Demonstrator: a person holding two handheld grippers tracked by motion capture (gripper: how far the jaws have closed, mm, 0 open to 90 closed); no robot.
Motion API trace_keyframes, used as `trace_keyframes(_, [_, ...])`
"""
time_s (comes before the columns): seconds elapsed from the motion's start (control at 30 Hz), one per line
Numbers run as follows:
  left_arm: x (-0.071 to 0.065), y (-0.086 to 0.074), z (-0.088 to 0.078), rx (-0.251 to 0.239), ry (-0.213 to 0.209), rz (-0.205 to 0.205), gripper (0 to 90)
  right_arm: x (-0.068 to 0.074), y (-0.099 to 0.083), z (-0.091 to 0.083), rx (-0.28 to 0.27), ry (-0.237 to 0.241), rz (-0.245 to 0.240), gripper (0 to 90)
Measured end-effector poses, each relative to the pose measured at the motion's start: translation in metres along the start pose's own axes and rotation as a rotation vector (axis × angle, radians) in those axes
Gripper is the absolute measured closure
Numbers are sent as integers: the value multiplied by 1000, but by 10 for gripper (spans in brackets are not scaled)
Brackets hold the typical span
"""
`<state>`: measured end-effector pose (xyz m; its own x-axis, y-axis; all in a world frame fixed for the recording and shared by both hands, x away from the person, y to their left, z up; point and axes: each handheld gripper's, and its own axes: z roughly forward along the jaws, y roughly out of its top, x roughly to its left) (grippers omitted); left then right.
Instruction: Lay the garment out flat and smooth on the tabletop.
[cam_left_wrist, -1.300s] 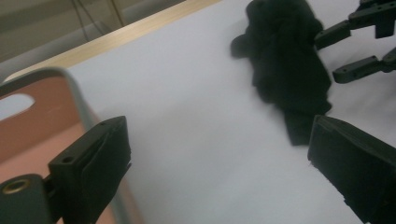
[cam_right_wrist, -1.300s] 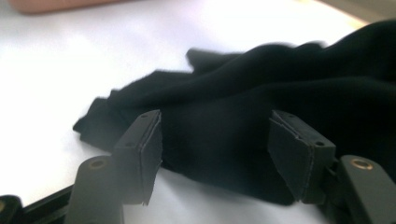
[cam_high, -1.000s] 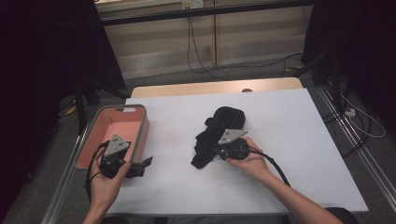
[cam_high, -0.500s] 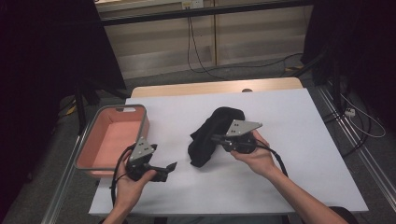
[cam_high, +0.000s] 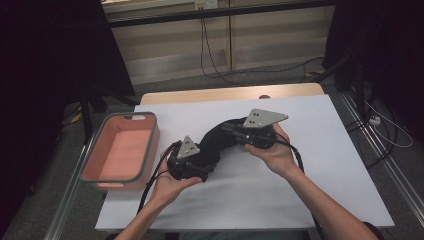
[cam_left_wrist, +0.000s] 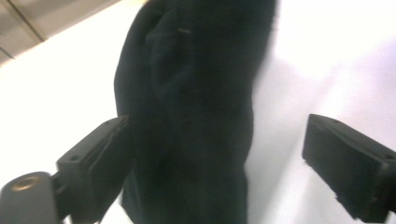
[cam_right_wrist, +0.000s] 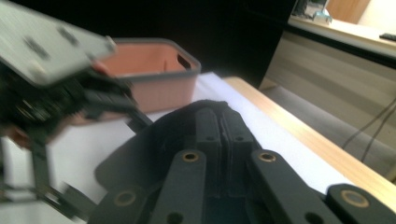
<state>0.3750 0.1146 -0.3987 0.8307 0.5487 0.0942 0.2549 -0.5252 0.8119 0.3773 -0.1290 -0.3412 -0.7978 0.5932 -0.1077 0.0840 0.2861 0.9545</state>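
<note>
Above the white table (cam_high: 320, 165), a limp black cloth (cam_high: 215, 142) sags from the right gripper (cam_high: 235, 132), clamped tight on its upper end, while the left gripper (cam_left_wrist: 224, 168), jaws just narrowing, straddles the loose lower end, best pinched there

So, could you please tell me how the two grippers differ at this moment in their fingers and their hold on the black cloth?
The right gripper is shut on the black cloth, holding one end up; the left gripper is open, the cloth between its fingers but not pressed. The left gripper's fingers have just been closing a little, while the right's are clamped. The right sits farther up the table, the left nearer the pink bin. Both carry a grey plate and are hand-held.
</note>
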Motion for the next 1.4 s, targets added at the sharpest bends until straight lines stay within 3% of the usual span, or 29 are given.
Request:
trace_keyframes(0.1, [4, 2, 2, -16, 14, -24, 185, 3, 9, -4, -37, 8, 1, 876])
trace_keyframes(0.13, [6, 3, 1, -23, 7, -30, 246, 4, 12, -5, -48, 10, 0, 876])
trace_keyframes(0.2, [9, 4, -2, -32, -31, -76, 402, 5, 17, -7, -59, 6, -13, 876])
trace_keyframes(0.27, [12, 4, -6, -47, -56, -99, 659, 4, 18, -8, -54, -5, -18, 875])
trace_keyframes(0.33, [14, 5, -10, -68, -56, -126, 830, 0, 15, -6, -40, -13, -8, 875])
trace_keyframes(0.37, [18, 7, -13, -79, -55, -141, 861, -3, 13, -4, -36, -20, -7, 874])
trace_keyframes(0.47, [29, 15, -16, -111, -15, -193, 871, -16, 9, 3, -24, -60, 1, 874])
trace_keyframes(0.57, [44, 23, -10, -109, 3, -228, 872, -32, 3, 14, 4, -99, 20, 874])
trace_keyframes(0.67, [57, 25, 3, -83, 10, -257, 872, -47, -7, 29, 32, -127, 40, 874])
trace_keyframes(0.8, [67, 16, 26, -47, 25, -328, 872, -62, -29, 53, 95, -162, 77, 870])
trace_keyframes(0.87, [70, 12, 35, -18, 38, -327, 871, -67, -41, 63, 122, -163, 108, 861])
trace_keyframes(0.93, [73, 8, 43, 9, 45, -338, 869, -67, -49, 71, 144, -182, 123, 806])
trace_keyframes(1.0, [75, 4, 48, 26, 69, -338, 868, -65, -53, 75, 156, -157, 127, 771])
trace_keyframes(1.07, [78, 1, 51, 49, 74, -357, 864, -61, -52, 75, 160, -146, 133, 668])
trace_keyframes(1.13, [80, -3, 52, 63, 84, -363, 848, -57, -51, 70, 143, -130, 134, 634])
trace_keyframes(1.27, [81, -9, 52, 80, 92, -396, 776, -49, -48, 54, 142, -135, 130, 437])
trace_keyframes(1.33, [80, -11, 53, 98, 82, -385, 716, -46, -50, 47, 152, -131, 119, 471])
trace_keyframes(1.4, [77, -8, 52, 85, 101, -377, 653, -41, -54, 39, 148, -109, 108, 511])
